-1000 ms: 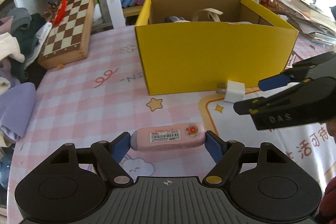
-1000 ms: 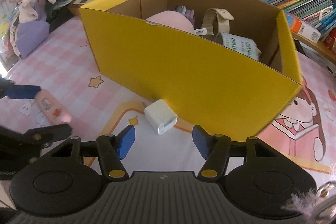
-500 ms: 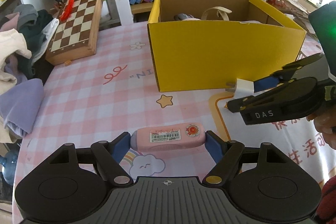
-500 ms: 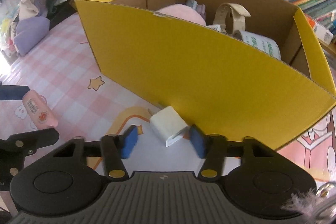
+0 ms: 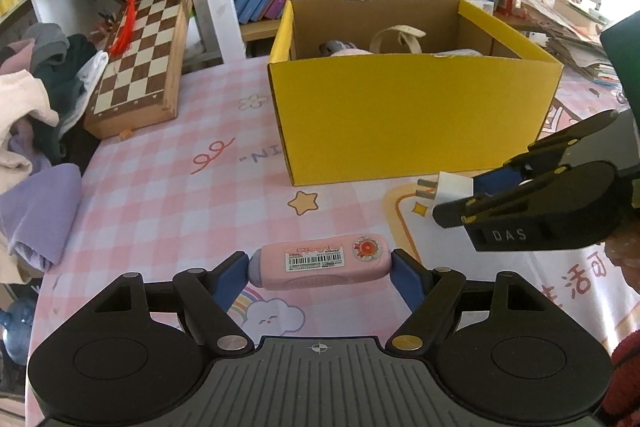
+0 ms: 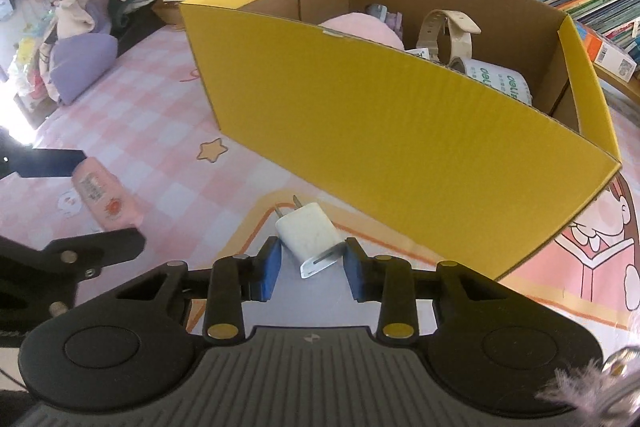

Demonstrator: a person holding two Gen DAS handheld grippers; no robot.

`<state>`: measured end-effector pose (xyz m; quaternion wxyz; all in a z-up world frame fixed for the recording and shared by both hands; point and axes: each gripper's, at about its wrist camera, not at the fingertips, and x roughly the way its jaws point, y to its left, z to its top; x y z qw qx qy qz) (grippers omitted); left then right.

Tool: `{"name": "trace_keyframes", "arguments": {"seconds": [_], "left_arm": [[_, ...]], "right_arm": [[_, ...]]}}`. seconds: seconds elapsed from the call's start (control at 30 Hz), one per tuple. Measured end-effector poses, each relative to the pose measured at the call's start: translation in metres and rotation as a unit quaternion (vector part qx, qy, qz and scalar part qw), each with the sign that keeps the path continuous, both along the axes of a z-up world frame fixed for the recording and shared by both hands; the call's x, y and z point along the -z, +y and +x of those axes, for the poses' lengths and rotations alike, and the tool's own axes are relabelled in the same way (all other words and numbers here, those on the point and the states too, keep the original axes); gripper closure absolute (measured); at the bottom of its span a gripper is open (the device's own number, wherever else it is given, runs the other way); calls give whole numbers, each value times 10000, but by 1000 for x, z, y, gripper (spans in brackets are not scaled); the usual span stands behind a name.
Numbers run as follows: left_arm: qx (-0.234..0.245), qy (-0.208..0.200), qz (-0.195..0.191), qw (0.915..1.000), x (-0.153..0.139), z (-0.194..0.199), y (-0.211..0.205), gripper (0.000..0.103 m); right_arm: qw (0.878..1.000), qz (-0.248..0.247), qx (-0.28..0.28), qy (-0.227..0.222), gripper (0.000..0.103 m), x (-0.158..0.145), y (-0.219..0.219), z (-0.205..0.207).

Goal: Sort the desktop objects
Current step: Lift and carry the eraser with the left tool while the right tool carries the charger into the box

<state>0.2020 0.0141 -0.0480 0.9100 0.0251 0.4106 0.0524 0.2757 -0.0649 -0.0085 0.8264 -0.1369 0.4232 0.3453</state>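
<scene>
Closing on the white charger, the right gripper has brought its blue pads from wide apart a second ago to just beside the plug's sides, the left pad near touching, the right at its metal end; the grip looks not quite made. Across the pink cloth, the left gripper stays clamped end to end on the pink case, unmoved. Both items sit in front of the yellow box, so lifting them in looks the likely next step
</scene>
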Motion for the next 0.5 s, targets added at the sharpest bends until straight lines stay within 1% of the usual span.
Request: {"name": "trace_keyframes", "arguments": {"seconds": [0.23, 0.4, 0.5], "left_arm": [[104, -196, -14, 9998, -10, -3, -3, 25], [259, -456, -9, 9986, -25, -6, -7, 25], [363, -654, 27, 9972, -35, -6, -11, 25]], "right_arm": [[10000, 57, -16, -65, 71, -16, -11, -16], [9997, 152, 11, -171, 71, -33, -22, -27], [9990, 353, 125, -255, 71, -47, -32, -33]]}}
